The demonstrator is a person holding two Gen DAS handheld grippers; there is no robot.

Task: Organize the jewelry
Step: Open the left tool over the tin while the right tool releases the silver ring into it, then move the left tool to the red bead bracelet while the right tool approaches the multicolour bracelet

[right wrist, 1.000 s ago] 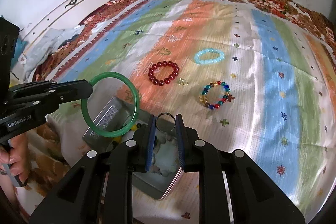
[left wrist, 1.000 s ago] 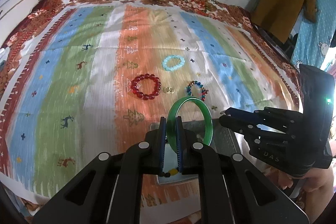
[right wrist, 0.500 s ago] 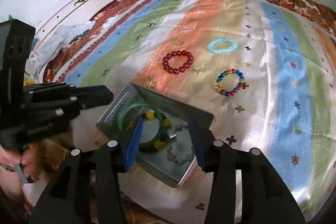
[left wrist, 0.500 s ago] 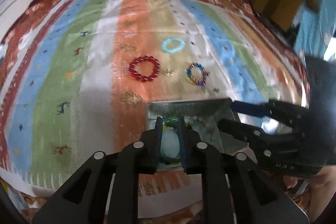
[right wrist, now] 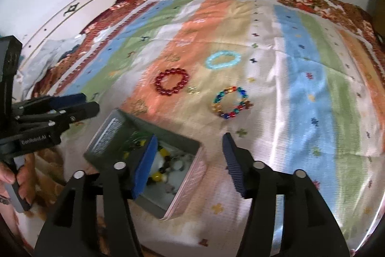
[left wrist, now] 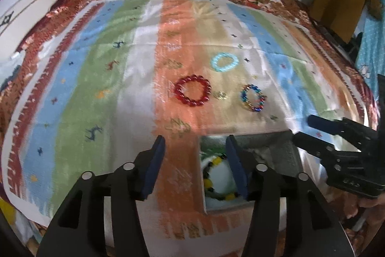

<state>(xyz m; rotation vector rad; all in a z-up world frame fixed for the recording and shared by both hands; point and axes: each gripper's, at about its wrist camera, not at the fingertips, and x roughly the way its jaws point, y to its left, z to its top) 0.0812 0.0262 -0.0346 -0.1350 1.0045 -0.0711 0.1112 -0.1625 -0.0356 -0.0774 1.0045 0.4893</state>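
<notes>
- Left gripper (left wrist: 195,151): jaws spread wide, nothing between them, blue pads bare. It hangs over the near edge of the striped cloth (left wrist: 101,78), its right finger (left wrist: 237,168) crossing in front of the tin's opening.
- Right gripper (right wrist: 190,151): jaws also wide apart and holding nothing. Its left finger (right wrist: 144,168) sits in front of the tin; the right one is over bare cloth.
- Whether either finger actually touches the tin can't be told from these views.
- Each gripper shows up in the other's camera, left and right of the tin, both in a person's hand.
- Metal tin (right wrist: 108,134): open, rectangular, resting on the near part of the cloth between the two grippers.
- Inside the tin: a green bangle (left wrist: 211,151) towards the far side, a string of yellow and dark beads (left wrist: 209,182), and some pale, blurred pieces that can't be made out.
- On the cloth, beyond the tin and well apart from both grippers: red bead bracelet (left wrist: 192,93) to the left, multicoloured bead bracelet (left wrist: 253,98) to the right, a small gold piece (left wrist: 221,95) between them.
- Light blue bead bracelet (left wrist: 225,62): farther back, lying flat, apart from the others.
</notes>
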